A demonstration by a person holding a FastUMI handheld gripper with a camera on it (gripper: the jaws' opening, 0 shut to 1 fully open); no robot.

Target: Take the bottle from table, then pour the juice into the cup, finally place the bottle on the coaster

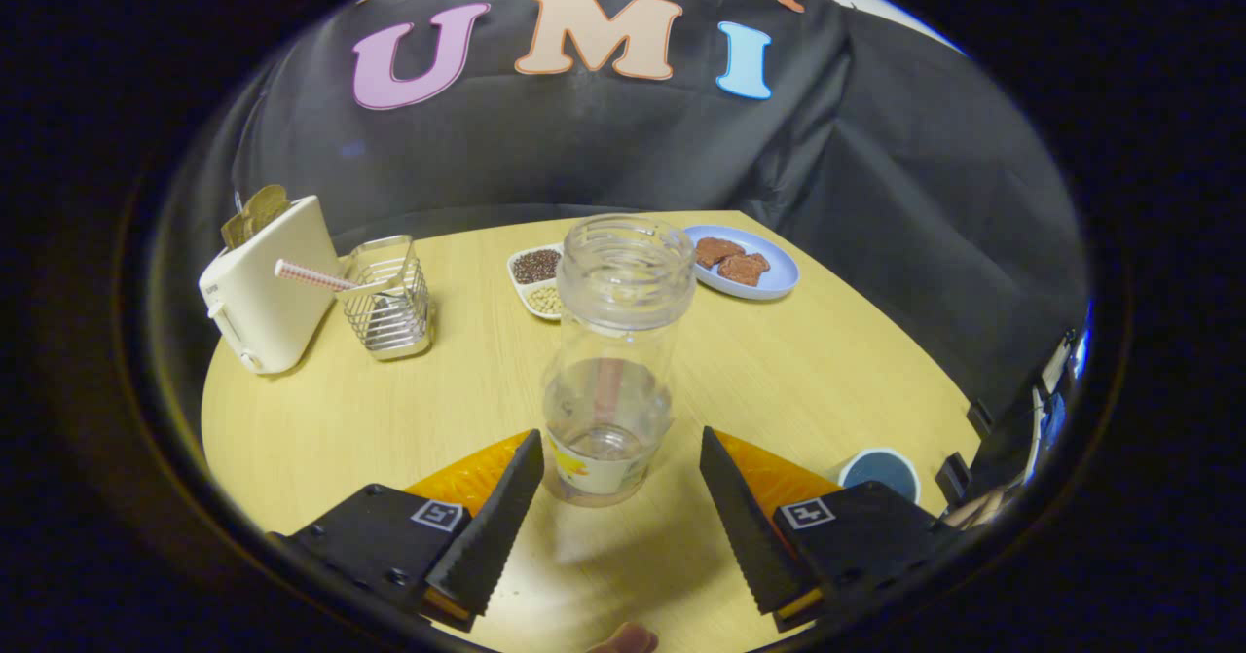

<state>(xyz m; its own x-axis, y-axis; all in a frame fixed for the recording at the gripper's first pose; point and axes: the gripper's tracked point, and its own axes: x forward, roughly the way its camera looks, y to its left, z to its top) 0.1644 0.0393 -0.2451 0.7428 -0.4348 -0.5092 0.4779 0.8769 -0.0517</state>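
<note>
The hand-held gripper (621, 458) is seen spread wide at the bottom of the frame, its fingers apart from the bottle (611, 366) standing upright between them on the desk (389, 410). A cup (880, 470) is seen lower right. A toaster (265, 283) is placed upper left, a plate (748, 264) beyond the bottle.
</note>
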